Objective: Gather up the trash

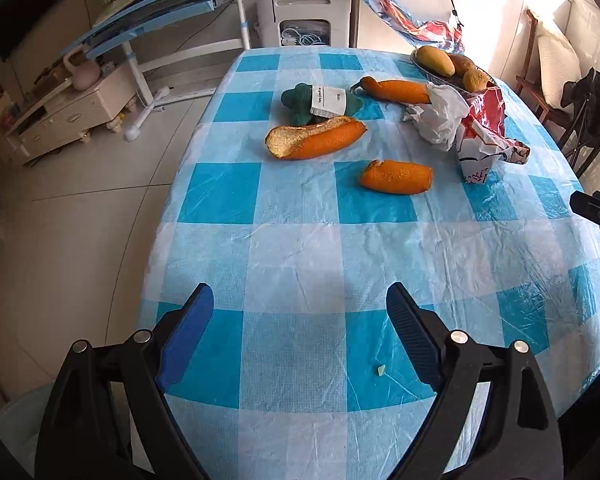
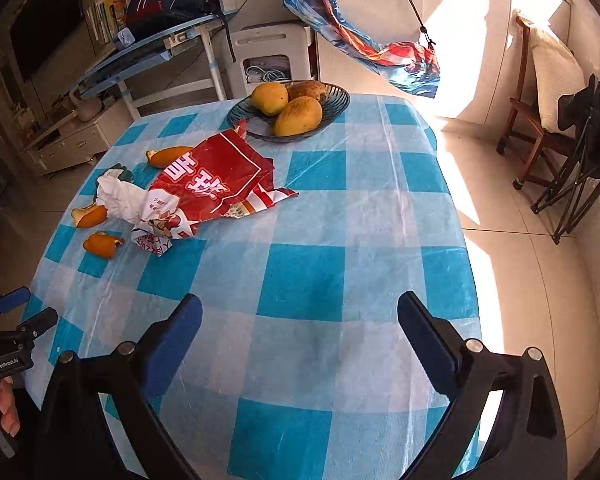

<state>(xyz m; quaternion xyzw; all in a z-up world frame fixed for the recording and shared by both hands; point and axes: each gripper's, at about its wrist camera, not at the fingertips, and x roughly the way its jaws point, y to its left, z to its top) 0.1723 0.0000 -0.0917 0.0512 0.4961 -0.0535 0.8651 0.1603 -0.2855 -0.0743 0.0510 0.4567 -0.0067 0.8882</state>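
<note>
Your left gripper (image 1: 300,332) and right gripper (image 2: 300,336) hover with jaws apart, nothing collected; reach first for the nearest orange peel (image 1: 396,176).

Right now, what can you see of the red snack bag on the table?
The red snack bag is a torn, crumpled printed wrapper, plastic by its look, with white characters. It lies flattened and open on the checked tablecloth, just before the fruit bowl. A crumpled white tissue presses against its left end.
</note>
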